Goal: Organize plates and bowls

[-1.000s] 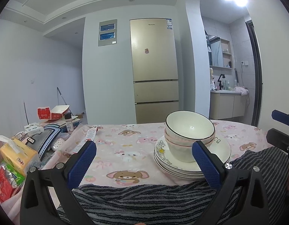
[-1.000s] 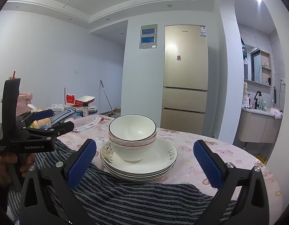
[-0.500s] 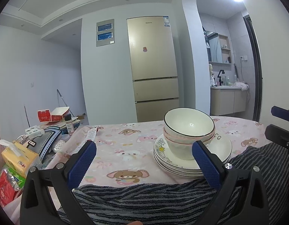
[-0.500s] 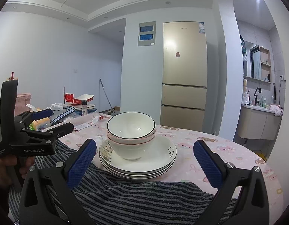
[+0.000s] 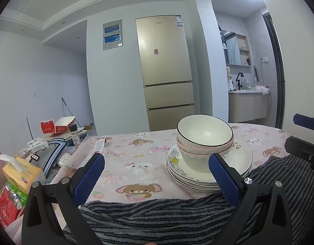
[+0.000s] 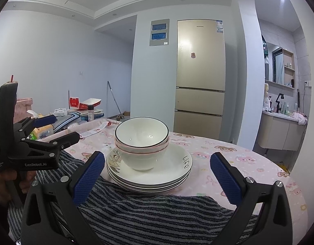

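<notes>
White bowls (image 6: 142, 143) nested, empty, atop plate stack (image 6: 148, 175); left gripper (image 5: 157, 175) and right gripper (image 6: 157, 175) agape, gripping nothing

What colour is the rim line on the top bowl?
Thin black line around the rim of the white top bowl, clearest in the right wrist view.

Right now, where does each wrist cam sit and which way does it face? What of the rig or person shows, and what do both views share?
Left wrist: on the left gripper, low at the table's near edge, facing the fridge; its open blue fingers frame the pink tablecloth, with the right gripper's tips at the right edge.
Right wrist: on the right gripper, facing the same way from further right; the left gripper and a hand show at left.
Shared: stacked bowls on stacked plates, striped towel, fridge.
</notes>
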`<state>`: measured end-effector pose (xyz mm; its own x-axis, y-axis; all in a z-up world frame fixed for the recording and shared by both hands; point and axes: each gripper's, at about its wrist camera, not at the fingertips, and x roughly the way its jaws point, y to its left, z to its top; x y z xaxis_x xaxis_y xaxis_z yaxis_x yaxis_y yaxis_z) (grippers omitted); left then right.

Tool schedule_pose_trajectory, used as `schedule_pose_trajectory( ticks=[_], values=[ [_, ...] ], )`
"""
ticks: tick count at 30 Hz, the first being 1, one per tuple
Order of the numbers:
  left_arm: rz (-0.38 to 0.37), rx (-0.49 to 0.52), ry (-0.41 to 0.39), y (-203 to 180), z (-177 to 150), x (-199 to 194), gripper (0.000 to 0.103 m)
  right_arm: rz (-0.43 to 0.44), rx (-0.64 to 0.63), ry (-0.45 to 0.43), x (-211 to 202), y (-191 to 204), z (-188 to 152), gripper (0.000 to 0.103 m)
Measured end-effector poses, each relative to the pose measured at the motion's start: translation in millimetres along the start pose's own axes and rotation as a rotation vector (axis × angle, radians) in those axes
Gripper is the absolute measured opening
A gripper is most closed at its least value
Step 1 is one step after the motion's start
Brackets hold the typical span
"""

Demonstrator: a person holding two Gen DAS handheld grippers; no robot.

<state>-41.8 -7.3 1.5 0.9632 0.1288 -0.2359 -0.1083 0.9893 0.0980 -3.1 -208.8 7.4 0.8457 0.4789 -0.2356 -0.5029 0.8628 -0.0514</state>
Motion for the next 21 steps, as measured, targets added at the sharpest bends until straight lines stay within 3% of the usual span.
schedule_pose_trajectory(
  ticks=[21],
  values=[
    [-0.002,0.014,0.02,-3.6,-5.6,2.1,0.103,-0.001,-0.004,0.008,1.8,1.2,1.0,0.103]
  ],
)
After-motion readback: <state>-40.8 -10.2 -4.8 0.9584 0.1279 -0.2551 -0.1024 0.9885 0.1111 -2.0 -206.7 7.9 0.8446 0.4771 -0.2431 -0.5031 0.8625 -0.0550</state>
